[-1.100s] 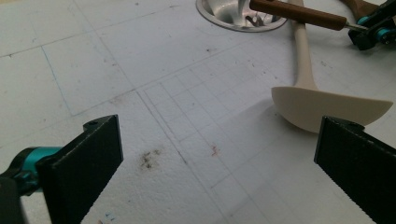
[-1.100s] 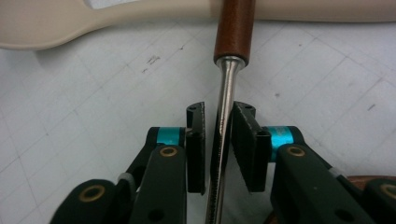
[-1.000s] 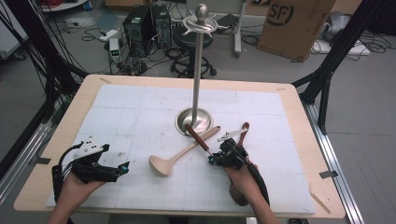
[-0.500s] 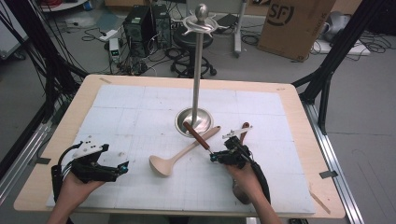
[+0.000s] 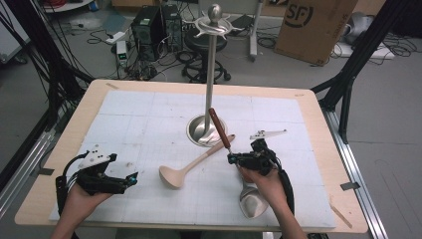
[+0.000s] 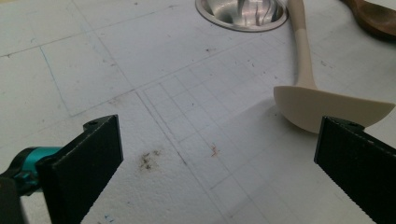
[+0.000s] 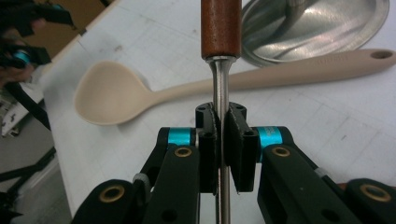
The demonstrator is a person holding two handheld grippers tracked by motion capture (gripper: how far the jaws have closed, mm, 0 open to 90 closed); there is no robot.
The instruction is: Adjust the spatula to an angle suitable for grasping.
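The right hand-held gripper [image 7: 220, 135] is clamped on the thin steel shank of a wooden-handled ladle [image 5: 220, 128], lifted off the counter [image 5: 298, 102] with its bowl hanging by the wrist. Held on so slim a shank, it could swivel and knock the beige spoon [image 5: 191, 164] or the rack's post [image 5: 211, 74]. The left hand-held gripper [image 6: 219, 158] gapes wide, empty.

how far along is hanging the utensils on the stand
Early on. Done: nothing hangs on the stand yet. In hand: the right gripper is shut on the metal shaft of the wooden-handled ladle, handle tipped toward the pole. Left: hanging it, then the beige spoon lying on the table; the left gripper is open, holding nothing.
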